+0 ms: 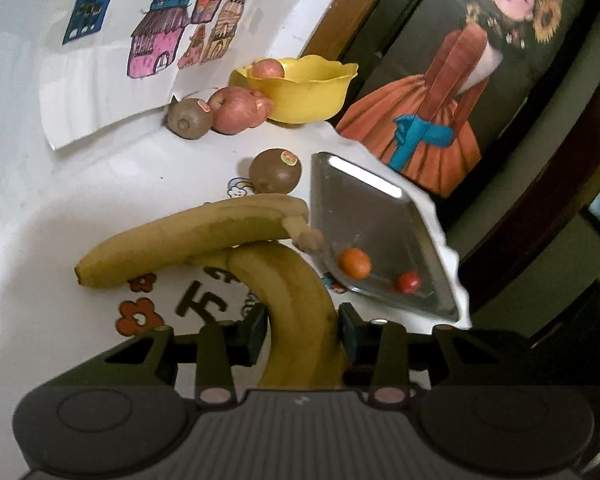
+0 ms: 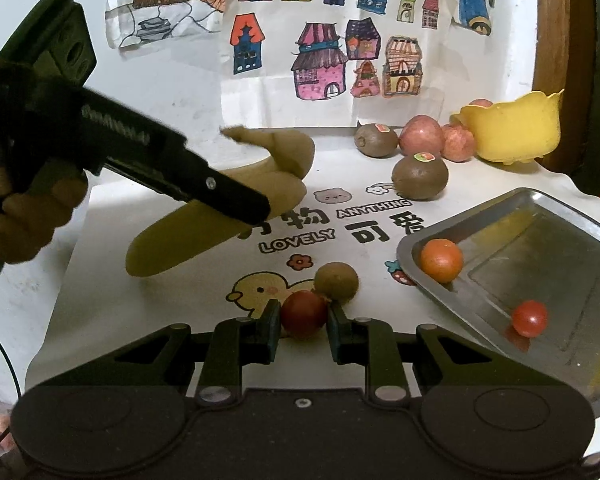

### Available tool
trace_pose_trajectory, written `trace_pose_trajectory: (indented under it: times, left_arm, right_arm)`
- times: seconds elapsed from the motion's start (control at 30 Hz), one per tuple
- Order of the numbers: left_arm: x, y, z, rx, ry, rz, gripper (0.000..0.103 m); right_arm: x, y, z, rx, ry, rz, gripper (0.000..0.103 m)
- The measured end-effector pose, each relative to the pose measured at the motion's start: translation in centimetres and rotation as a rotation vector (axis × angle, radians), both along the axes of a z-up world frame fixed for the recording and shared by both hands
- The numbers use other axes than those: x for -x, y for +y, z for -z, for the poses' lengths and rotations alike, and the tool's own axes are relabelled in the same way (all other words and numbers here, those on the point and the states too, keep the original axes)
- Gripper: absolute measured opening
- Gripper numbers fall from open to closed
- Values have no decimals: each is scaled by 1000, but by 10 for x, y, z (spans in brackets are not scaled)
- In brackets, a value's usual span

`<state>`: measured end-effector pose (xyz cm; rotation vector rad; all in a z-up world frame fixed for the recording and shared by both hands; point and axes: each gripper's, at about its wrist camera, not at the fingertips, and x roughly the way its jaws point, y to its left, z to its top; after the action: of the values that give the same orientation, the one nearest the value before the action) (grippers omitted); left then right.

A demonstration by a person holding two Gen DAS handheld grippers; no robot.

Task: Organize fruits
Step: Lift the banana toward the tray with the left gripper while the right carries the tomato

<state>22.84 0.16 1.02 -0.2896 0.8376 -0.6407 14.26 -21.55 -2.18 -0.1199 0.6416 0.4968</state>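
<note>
My left gripper (image 1: 302, 334) straddles the nearer banana (image 1: 296, 312), one pad on each flank. The jaws look closed onto it, though I cannot tell how firm the grip is. My right gripper (image 2: 303, 326) has its pads against both sides of a small dark-red fruit (image 2: 303, 314), probably a cherry tomato, and seems to be pinching it.

The two bananas are joined at the stem (image 1: 306, 238), which sits at about twelve o'clock from my left pads, so I judge the upper banana (image 1: 188, 240) will come along with the lower one. I should lift slowly and keep the pair level, since a grip this far from the stem could let the bunch swing. With the right, I want gentle pressure only: the fruit is soft-skinned and round, and it may squirt out.

In the right view, the steel tray (image 2: 548, 216) lies at about two o'clock from the right gripper, already holding an orange fruit (image 2: 441, 260) and a red cherry tomato (image 2: 530, 318); that looks like the destination. A small brown fruit (image 2: 336, 282) touches my held fruit at one o'clock and may roll when I pull away.

Farther off, at about one o'clock, stand a stickered kiwi (image 2: 420, 176), a second kiwi (image 2: 376, 140), apples (image 2: 422, 136) and a yellow bowl (image 2: 512, 132).
</note>
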Motion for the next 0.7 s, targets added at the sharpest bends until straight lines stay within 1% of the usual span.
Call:
trace_pose_trajectory:
  times: [0.1, 0.23, 0.43, 0.57, 0.7]
  left_arm:
    - [-4, 1, -2, 53, 29, -8, 42]
    - [-3, -4, -5, 83, 45, -2, 42]
    - [0, -14, -6, 142, 90, 35, 41]
    - [1, -17, -7, 174, 109, 42, 41]
    - [5, -23, -12, 182, 104, 55, 40]
  right_arm:
    - [2, -5, 0, -3, -1, 7, 26]
    - [5, -10, -1, -7, -2, 16, 26]
    - [10, -18, 0, -11, 0, 30, 26]
    - [13, -22, 0, -15, -1, 38, 26]
    - [17, -25, 0, -20, -5, 45, 26]
